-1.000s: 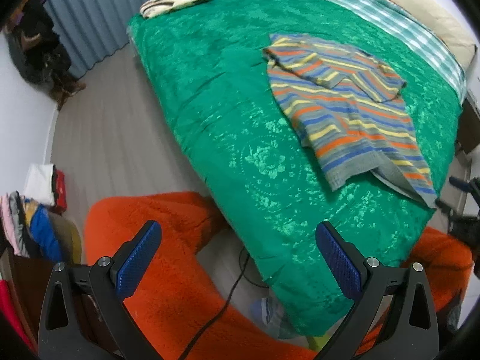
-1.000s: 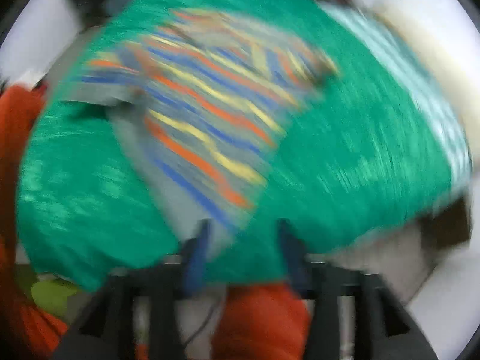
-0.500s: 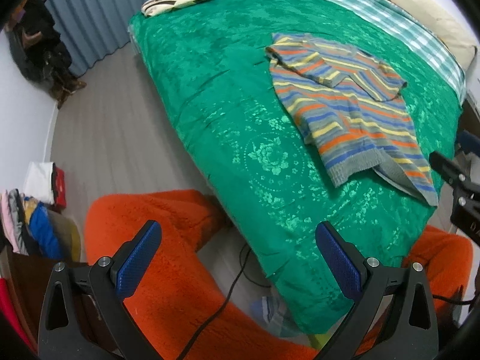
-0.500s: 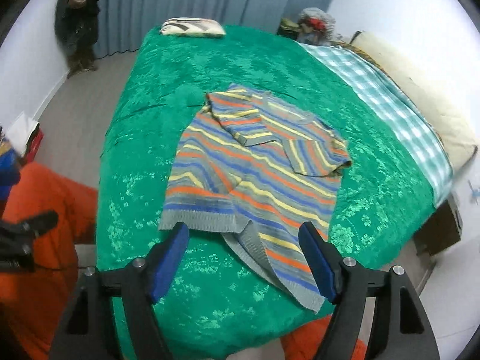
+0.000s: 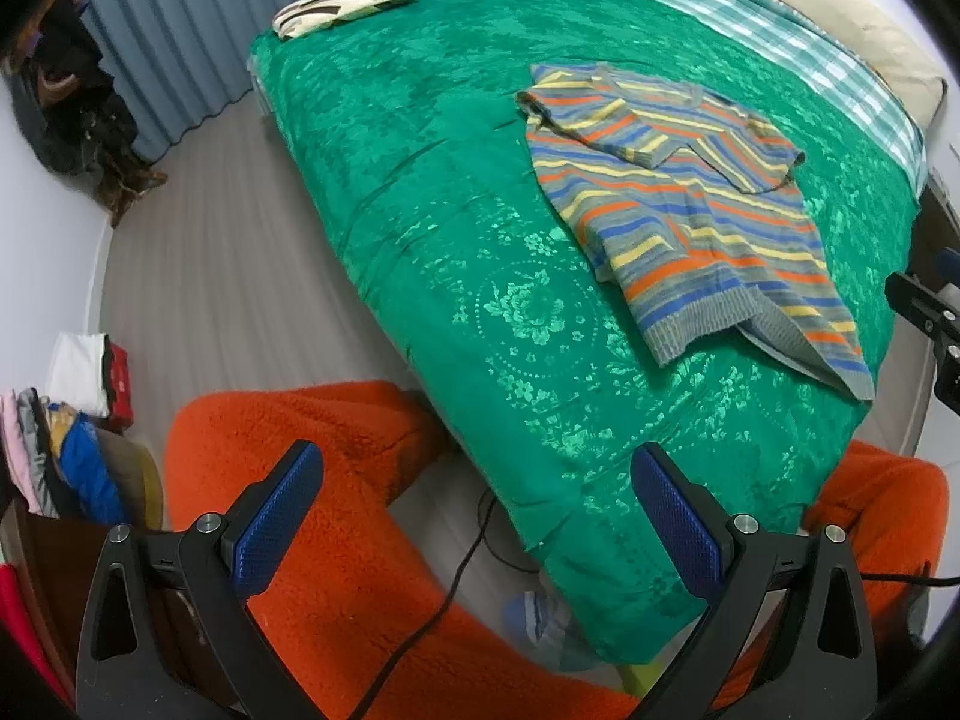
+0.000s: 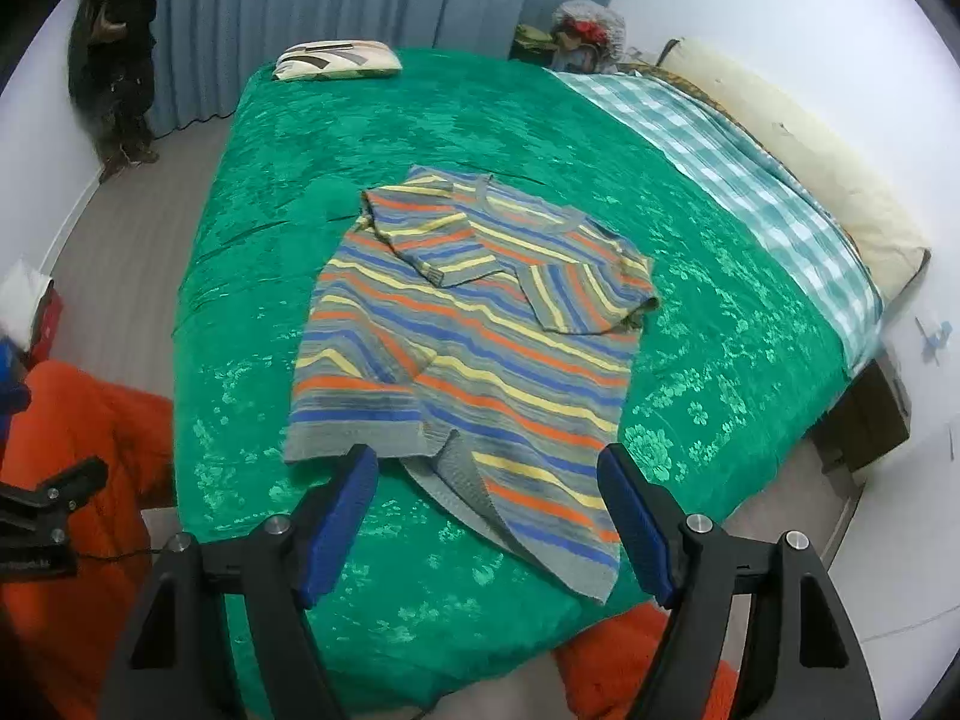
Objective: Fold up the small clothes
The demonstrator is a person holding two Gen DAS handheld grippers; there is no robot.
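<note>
A small striped sweater [image 6: 474, 348] in grey, blue, orange and yellow lies flat on the green bedspread [image 6: 720, 312]. Both sleeves are folded in over its chest, and one bottom corner of the hem sticks out unevenly toward me. My right gripper [image 6: 486, 456] hovers above that hem, open, with nothing between its blue pads. In the left wrist view the sweater [image 5: 690, 222] lies far off at the right. My left gripper [image 5: 474, 456] stands open and empty over the bed's near corner and a person's orange trouser legs [image 5: 336, 480].
A patterned pillow [image 6: 336, 60] lies at the bed's far end. A checked sheet [image 6: 750, 180] and a cream pillow [image 6: 810, 156] run along the right side. Stacked clothes [image 5: 72, 456] stand at the left. A black cable [image 5: 456, 570] trails on the grey floor.
The right gripper has drawn back and up from the sweater's hem, with its jaws spread wider and the blur gone. The left gripper has not moved.
</note>
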